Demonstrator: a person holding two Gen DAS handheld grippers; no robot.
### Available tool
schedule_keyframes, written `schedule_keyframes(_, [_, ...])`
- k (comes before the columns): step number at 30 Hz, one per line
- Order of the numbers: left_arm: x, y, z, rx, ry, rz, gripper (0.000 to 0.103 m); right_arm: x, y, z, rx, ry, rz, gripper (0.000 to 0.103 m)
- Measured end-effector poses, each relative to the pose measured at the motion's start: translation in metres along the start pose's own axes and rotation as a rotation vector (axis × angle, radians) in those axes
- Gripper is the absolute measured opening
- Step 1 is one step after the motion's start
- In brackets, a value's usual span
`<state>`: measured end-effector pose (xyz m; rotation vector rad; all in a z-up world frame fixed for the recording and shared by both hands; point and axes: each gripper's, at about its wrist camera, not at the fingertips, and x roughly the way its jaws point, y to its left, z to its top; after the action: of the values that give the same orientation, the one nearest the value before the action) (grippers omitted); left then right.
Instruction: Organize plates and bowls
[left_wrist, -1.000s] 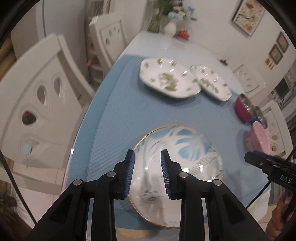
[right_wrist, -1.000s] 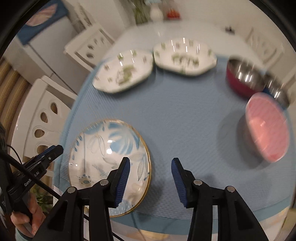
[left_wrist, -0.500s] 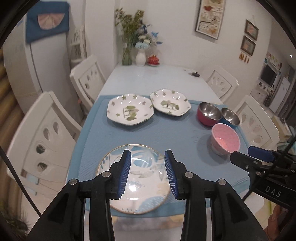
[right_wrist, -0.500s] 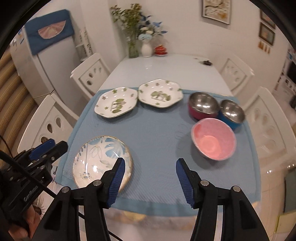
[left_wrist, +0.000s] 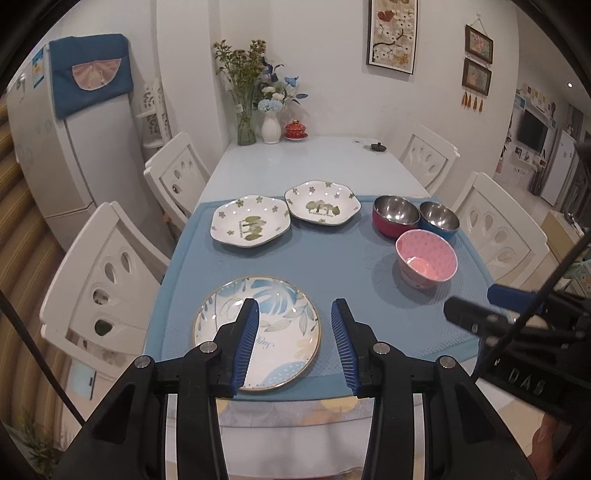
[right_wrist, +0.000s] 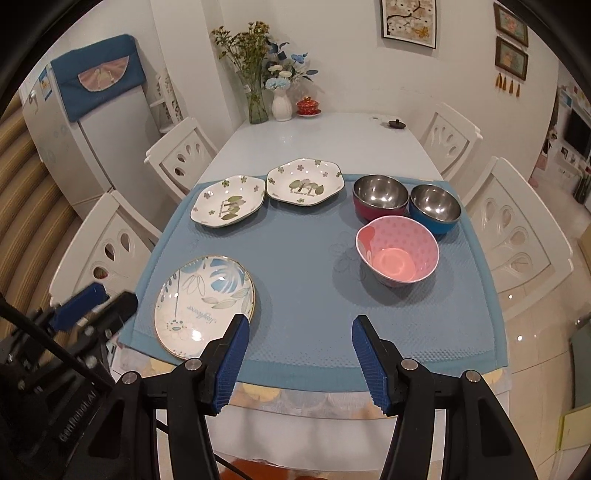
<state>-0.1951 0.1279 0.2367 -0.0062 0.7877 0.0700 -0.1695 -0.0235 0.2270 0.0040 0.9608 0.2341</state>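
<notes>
plates (left_wrist: 256, 338) lie left on the mat (left_wrist: 332, 266), bowls (left_wrist: 426, 258) right.

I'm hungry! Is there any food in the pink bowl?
Empty. The pink bowl stands upright on the blue mat, and its bare pink bottom shows.

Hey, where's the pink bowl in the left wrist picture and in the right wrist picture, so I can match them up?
Left wrist view: the pink bowl sits right of centre on the blue mat, in front of the red bowl.
Right wrist view: the pink bowl sits right of centre, mid-height, again on the mat.
Shared landmark: the round blue-leaf plate at the mat's near left corner.
</notes>
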Motion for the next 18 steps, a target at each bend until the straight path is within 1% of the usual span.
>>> schedule_keyframes(1, [0.002, 0.002, 0.002, -0.001, -0.001, 0.002, 0.051, 0.001, 0.001, 0.000, -0.001, 0.001, -0.003, 0.056])
schedule_keyframes(2, [0.004, 0.004, 0.004, -0.004, -0.005, 0.007, 0.066, 0.003, 0.001, 0.001, 0.001, 0.004, -0.004, 0.056])
schedule_keyframes(3, [0.006, 0.007, 0.006, -0.007, -0.015, 0.011, 0.072, 0.006, 0.001, 0.002, 0.005, 0.007, -0.002, 0.056])
schedule_keyframes(5, [0.013, 0.018, 0.011, -0.008, -0.025, 0.014, 0.072, 0.014, 0.004, 0.007, 0.016, 0.016, 0.002, 0.056])
schedule_keyframes(8, [0.026, 0.036, 0.022, -0.010, -0.012, 0.026, 0.072, 0.030, 0.010, 0.020, 0.036, 0.034, 0.009, 0.057])
schedule_keyframes(12, [0.049, 0.069, 0.038, -0.028, 0.002, 0.044, 0.072, 0.058, 0.022, 0.045, 0.059, 0.049, 0.040, 0.057])
schedule_keyframes(18, [0.109, 0.120, 0.069, -0.064, 0.050, 0.031, 0.072, 0.119, 0.036, 0.088, 0.091, 0.083, 0.088, 0.057])
